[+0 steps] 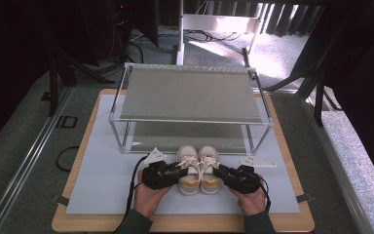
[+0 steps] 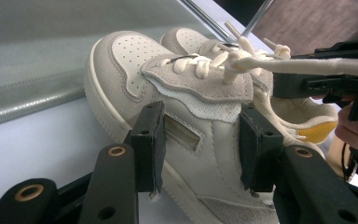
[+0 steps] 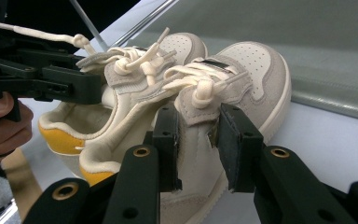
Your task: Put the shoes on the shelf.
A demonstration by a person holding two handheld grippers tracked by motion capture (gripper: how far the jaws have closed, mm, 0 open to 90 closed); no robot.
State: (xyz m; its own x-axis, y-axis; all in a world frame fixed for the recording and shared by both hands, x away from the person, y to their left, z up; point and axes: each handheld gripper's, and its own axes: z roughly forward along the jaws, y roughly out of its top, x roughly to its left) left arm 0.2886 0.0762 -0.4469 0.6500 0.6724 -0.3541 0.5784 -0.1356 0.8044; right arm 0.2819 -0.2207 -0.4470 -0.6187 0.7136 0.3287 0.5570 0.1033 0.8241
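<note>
Gripping the pair from both sides, I have the left hand-held gripper (image 1: 175, 174) clamped across the outer wall of the left shoe (image 1: 188, 170), its pads (image 2: 151, 144) pressing the leather just below the lace flap. I judge this hold low on the side keeps the shoe from tipping when it lifts. The two shoes sit touching each other, toes pointing at the two-tier rack (image 1: 190, 92), on the white mat (image 1: 102, 180) near the front of the tabletop (image 1: 78, 224). The right shoe (image 1: 209, 170) is pinched the same way by the right hand-held gripper (image 1: 222, 173), jaws narrowed on its side and tongue edge (image 3: 198, 116). Squeezing inward from both flanks looks meant to carry the pair as one, probably toward the lower shelf (image 1: 185, 134) just ahead.
</note>
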